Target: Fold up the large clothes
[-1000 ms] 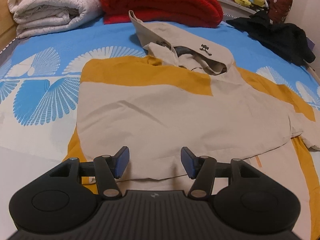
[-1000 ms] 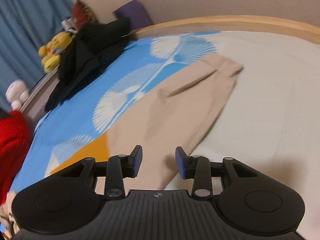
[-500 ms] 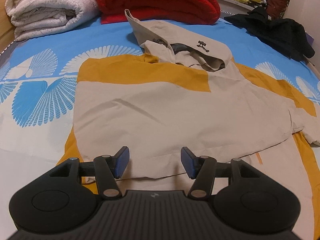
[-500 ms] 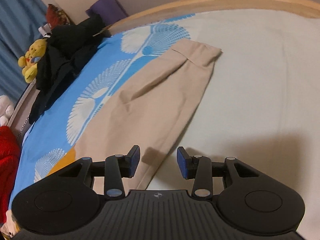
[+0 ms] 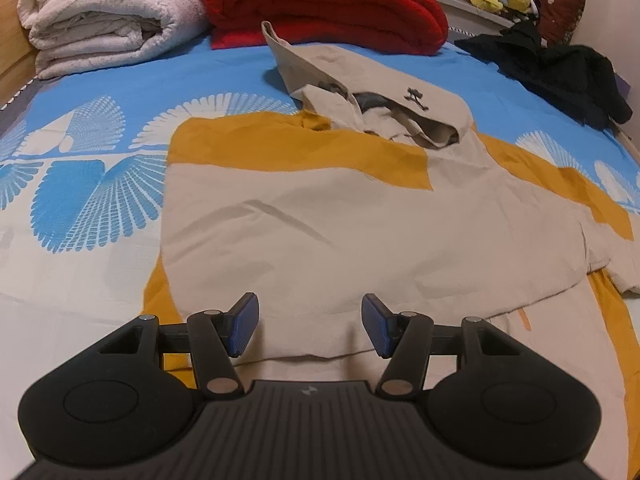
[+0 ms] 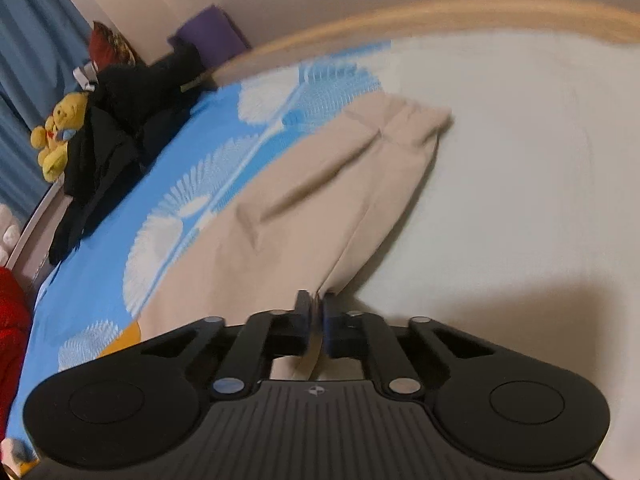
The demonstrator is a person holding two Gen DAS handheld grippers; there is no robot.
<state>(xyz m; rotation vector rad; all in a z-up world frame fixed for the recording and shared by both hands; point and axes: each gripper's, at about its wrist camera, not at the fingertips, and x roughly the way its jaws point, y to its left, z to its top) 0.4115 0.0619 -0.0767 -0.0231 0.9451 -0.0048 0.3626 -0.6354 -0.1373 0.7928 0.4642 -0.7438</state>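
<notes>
A beige and mustard hoodie (image 5: 340,216) lies spread across the middle of the bed (image 5: 80,152). The left gripper (image 5: 310,326) hovers open over its bottom hem. The right gripper (image 6: 315,312), lower centre, pinches the sleeve (image 6: 320,184) edge.

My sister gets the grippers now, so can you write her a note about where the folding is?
Left gripper: open, empty, at the hoodie's bottom hem.
Right gripper: shut on the edge of the right sleeve, which lies stretched out on the bed.
Hoodie lies flat, hood toward the blankets.
Done: the left side looks folded in.
Left: fold the right sleeve across the body, then fold the body up.
</notes>
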